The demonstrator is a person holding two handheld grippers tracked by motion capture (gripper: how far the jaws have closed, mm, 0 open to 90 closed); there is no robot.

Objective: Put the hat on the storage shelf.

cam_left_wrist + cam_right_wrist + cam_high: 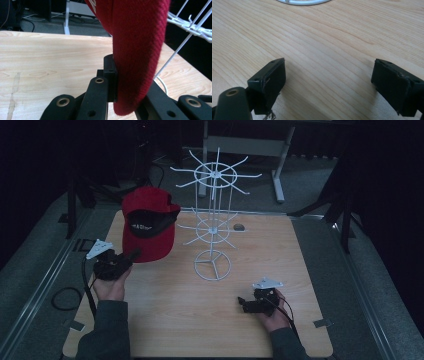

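The left hand-held gripper (131, 257) is clamped on the red cap's (148, 222) brim, lifted off the tabletop (200, 320). The right hand-held gripper (242, 302) rests low, jaws wide apart and empty.

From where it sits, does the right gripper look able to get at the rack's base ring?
Probably yes. The right gripper has open, empty jaws, and bare table lies between it and the base ring. The cap is off to the left.

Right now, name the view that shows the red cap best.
The high view: the whole red cap shows there, held up by its brim in the left gripper beside the white wire rack. The left gripper view gives a close look at the brim pinched between the jaws.
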